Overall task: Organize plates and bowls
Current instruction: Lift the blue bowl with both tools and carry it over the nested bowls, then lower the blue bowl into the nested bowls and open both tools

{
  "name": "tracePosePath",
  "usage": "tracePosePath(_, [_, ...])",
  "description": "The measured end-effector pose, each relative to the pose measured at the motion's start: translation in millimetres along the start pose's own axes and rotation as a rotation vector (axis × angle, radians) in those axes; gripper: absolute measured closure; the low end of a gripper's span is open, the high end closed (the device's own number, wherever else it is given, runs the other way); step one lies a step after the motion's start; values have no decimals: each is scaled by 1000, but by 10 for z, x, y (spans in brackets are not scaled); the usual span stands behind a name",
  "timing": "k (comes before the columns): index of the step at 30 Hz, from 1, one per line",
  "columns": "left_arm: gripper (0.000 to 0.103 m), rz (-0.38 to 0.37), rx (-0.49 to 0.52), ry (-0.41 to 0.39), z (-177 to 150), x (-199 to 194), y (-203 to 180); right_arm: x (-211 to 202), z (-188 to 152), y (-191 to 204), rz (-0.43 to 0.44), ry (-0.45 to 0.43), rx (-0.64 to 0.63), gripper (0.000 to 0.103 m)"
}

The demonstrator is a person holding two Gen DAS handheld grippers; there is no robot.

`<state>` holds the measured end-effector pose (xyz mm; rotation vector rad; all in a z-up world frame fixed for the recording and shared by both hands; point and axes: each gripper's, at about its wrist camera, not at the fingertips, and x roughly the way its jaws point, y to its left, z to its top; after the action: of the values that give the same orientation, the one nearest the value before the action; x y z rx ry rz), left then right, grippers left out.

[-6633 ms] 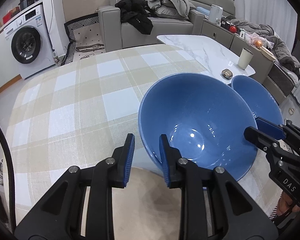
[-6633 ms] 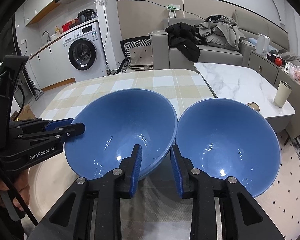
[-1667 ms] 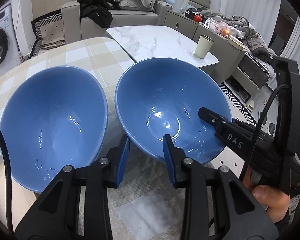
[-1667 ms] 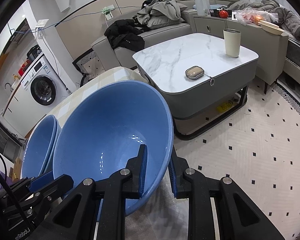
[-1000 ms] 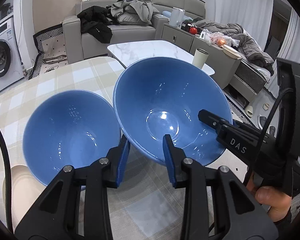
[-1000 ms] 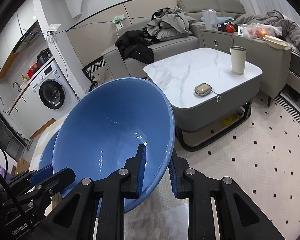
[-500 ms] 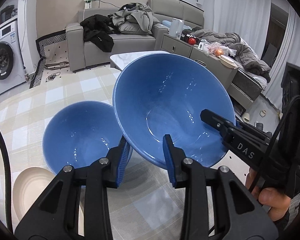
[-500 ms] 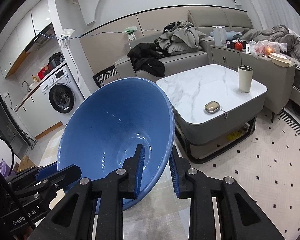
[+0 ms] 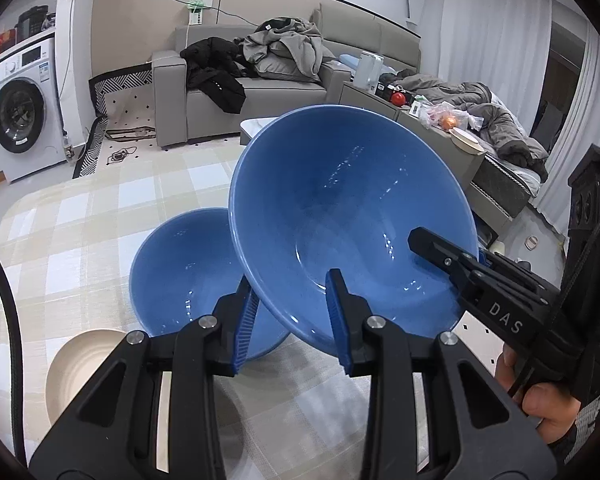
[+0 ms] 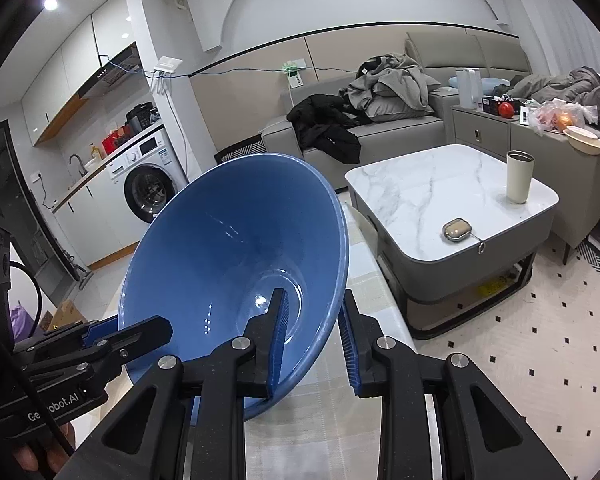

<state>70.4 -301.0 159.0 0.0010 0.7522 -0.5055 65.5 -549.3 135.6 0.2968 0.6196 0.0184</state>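
Both grippers hold one large blue bowl (image 9: 348, 200) tilted in the air above the checked tablecloth (image 9: 80, 232). My left gripper (image 9: 290, 320) is shut on its near rim, one finger inside and one outside. My right gripper (image 10: 312, 340) is shut on the rim at the bowl's (image 10: 228, 248) right side, and it shows from the left wrist view as a black finger (image 9: 440, 248) on the rim. A second blue bowl (image 9: 184, 272) stands on the table below and to the left, partly hidden by the lifted one. A cream plate (image 9: 80, 364) lies at the lower left.
A marble coffee table (image 10: 440, 192) stands beyond the table's right edge with a cup (image 10: 519, 176) and a small case (image 10: 457, 230) on it. Behind are a grey sofa (image 9: 260, 92) piled with clothes and a washing machine (image 9: 16, 120). A person's hand (image 9: 548, 408) grips the right tool.
The held bowl has risen off the table in both grippers and now overlaps the second bowl, which looks smaller below. The cream plate has come into view.
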Motion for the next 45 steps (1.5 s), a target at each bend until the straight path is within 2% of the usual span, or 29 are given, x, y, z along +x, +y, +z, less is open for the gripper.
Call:
tracePosePath(18, [74, 53, -84, 4, -99, -168, 704, 335, -155, 464, 72, 44, -75, 77])
tracePosePath(29, [74, 72, -123, 31, -152, 77, 1056, 619, -297, 591, 96, 88, -77, 77])
tracePosePath(45, [74, 96, -144, 80, -219, 502, 1300, 841, -378, 574, 104, 105, -49, 77])
